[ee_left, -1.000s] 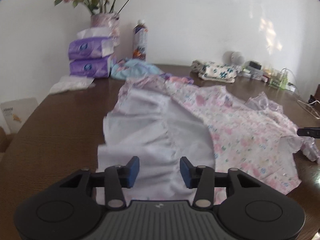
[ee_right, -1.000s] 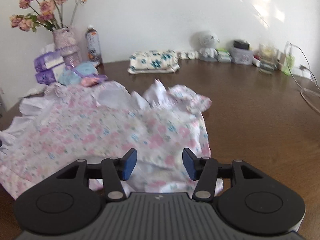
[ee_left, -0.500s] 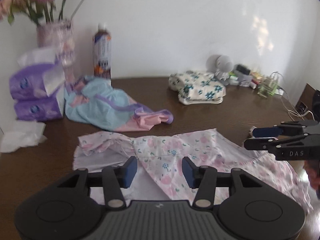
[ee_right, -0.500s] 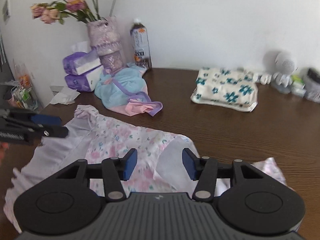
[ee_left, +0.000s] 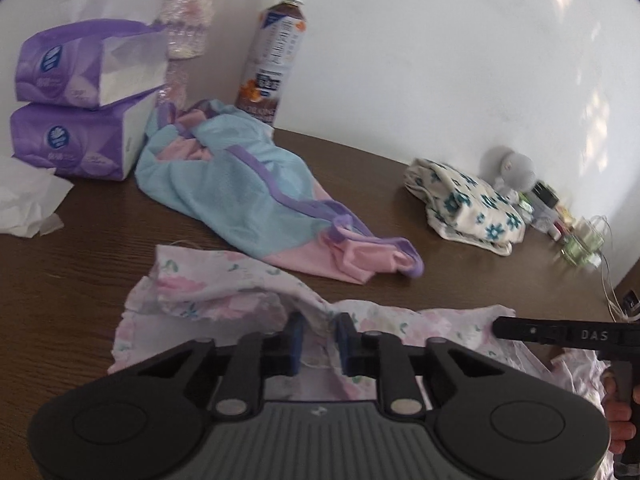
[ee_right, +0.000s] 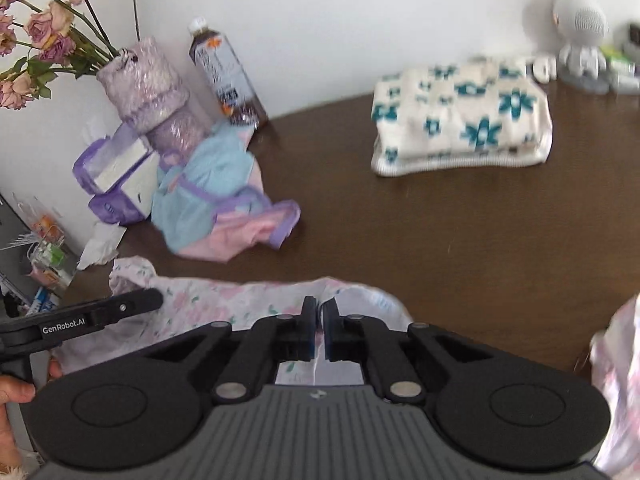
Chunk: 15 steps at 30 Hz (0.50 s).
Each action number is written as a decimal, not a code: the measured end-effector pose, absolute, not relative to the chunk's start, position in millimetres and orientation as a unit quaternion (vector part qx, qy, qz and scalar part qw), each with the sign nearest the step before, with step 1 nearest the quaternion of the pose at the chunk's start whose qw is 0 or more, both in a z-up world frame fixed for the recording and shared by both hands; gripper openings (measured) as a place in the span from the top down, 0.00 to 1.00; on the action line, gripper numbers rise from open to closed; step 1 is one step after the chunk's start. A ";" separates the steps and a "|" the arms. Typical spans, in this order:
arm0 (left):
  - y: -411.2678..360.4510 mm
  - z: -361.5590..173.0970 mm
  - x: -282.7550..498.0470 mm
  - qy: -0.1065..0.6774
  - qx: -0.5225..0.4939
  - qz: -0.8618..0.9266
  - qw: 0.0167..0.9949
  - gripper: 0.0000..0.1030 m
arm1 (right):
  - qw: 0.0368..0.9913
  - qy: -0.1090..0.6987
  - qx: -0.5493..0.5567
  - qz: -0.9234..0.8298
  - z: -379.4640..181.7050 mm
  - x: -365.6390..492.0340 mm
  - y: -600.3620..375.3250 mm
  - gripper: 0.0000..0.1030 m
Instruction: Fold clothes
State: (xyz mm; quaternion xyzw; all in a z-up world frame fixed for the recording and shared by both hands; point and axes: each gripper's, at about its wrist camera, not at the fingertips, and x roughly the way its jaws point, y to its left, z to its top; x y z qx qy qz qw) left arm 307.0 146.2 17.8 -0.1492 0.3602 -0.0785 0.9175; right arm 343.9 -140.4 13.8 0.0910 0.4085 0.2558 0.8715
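Observation:
A pink floral garment (ee_left: pixel 224 280) lies across the near part of the brown table (ee_right: pixel 440 240). My left gripper (ee_left: pixel 320 336) has its blue pads closed on a bunched fold of the garment's far edge. In the right wrist view my right gripper (ee_right: pixel 320 328) is pinched nearly flat on the same garment (ee_right: pixel 224 300), further along that edge. Each tool shows in the other's view: the right gripper (ee_left: pixel 560 334) at the right, the left gripper (ee_right: pixel 100 316) at the left, each held by a hand. Another part of the floral cloth (ee_right: pixel 616 380) hangs at the right edge.
A crumpled blue and pink garment (ee_left: pixel 240 192) lies just beyond the floral one. A folded white cloth with teal flowers (ee_left: pixel 468 204) sits at the back right. Along the wall stand a drink bottle (ee_left: pixel 276 56), stacked purple tissue packs (ee_left: pixel 72 100), a vase of flowers (ee_right: pixel 148 96) and small items with cables.
Both grippers have moved forward to the garment's far edge and gone from open to shut on it. The views have dropped closer to the table.

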 end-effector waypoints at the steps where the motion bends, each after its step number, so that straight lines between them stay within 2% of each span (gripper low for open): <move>1: 148.8 15.2 307.8 0.359 -0.158 -0.076 0.917 0.85 | 0.874 0.403 0.089 0.255 13.9 346.0 -140.4 0.97; 10: 157.4 8.0 308.9 0.347 -0.180 -0.069 0.918 0.87 | 0.894 0.373 0.039 0.246 0.7 347.2 -131.2 0.97; 11: 157.5 9.2 308.7 0.350 -0.180 -0.069 0.917 0.87 | 0.895 0.372 0.033 0.244 1.4 346.7 -130.5 0.95; 12: 157.5 11.3 308.3 0.356 -0.178 -0.067 0.915 0.84 | 0.897 0.371 0.034 0.239 4.7 345.4 -133.0 0.90; 13: 157.5 15.3 306.7 0.360 -0.174 -0.067 0.914 0.76 | 0.898 0.371 0.035 0.234 8.1 344.1 -135.4 0.87; 14: 157.4 20.7 304.1 0.360 -0.168 -0.070 0.915 0.70 | 0.899 0.370 0.036 0.229 11.4 342.8 -137.9 0.77; 15: 157.0 26.8 300.6 0.356 -0.157 -0.076 0.918 0.60 | 0.904 0.365 0.033 0.220 15.9 340.1 -141.2 0.68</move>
